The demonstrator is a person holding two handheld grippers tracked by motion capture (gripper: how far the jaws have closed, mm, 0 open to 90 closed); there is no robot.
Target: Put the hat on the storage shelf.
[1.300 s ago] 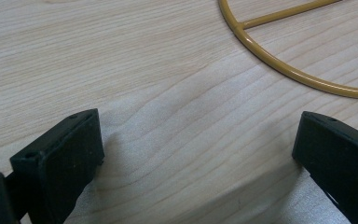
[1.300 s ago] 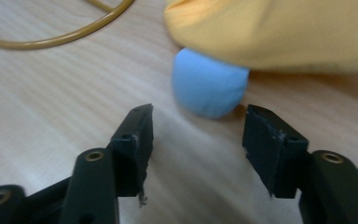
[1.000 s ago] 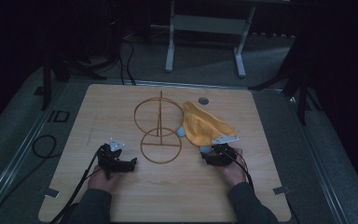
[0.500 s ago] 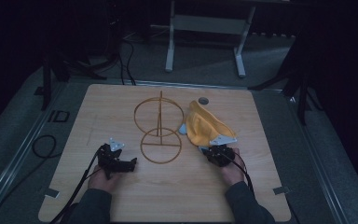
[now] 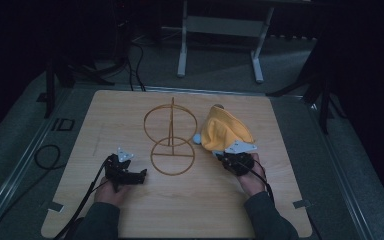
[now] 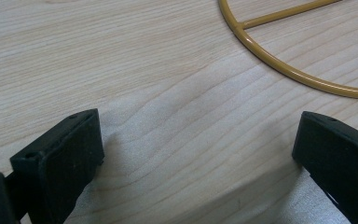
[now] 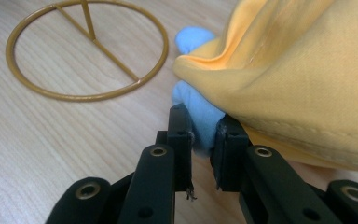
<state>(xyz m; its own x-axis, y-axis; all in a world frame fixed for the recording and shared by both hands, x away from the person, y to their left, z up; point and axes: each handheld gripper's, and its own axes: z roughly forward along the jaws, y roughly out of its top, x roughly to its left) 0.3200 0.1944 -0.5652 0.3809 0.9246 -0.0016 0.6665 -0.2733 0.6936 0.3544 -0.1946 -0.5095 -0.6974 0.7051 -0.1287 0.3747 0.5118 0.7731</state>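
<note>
Yellow cloth (image 5: 225, 131) has bunched nearer since 1 s ago; right gripper (image 7: 202, 133) pinches blue fabric (image 7: 200, 119) under its near-left edge. Left gripper (image 6: 196, 154) gapes wide, empty, left of wire stand (image 5: 171, 142).

Grey metal stand (image 5: 219, 30) on floor beyond table (black cables (image 5: 45, 156) nearby).
</note>
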